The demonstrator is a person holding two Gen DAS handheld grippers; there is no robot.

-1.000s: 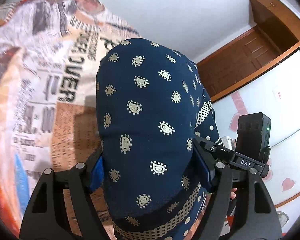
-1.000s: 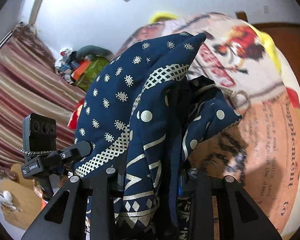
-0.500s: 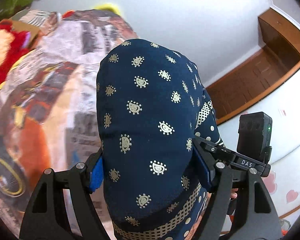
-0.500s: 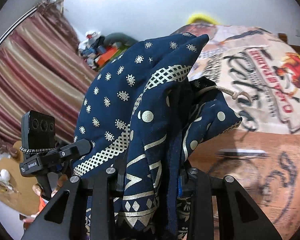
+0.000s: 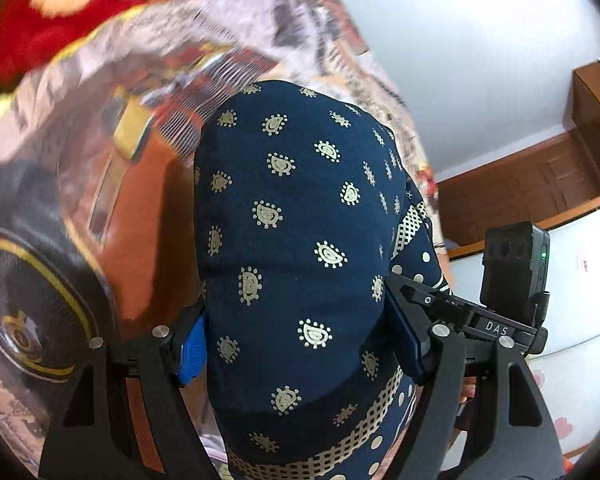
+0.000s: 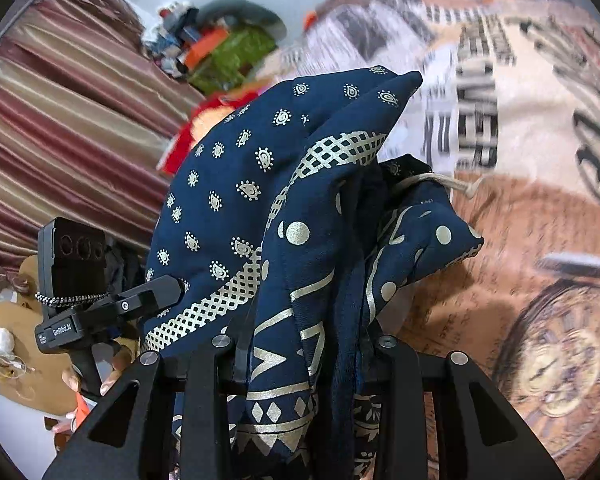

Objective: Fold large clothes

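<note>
Above the bed (image 6: 540, 264), both grippers hold one navy garment (image 5: 292, 240) aloft: the left gripper (image 5: 296, 344) has its jaws clamped on a wide bunch, the right gripper (image 6: 304, 344) pinches gathered layers. Best keep both edges level and taut before laying it flat. No containers show.
</note>
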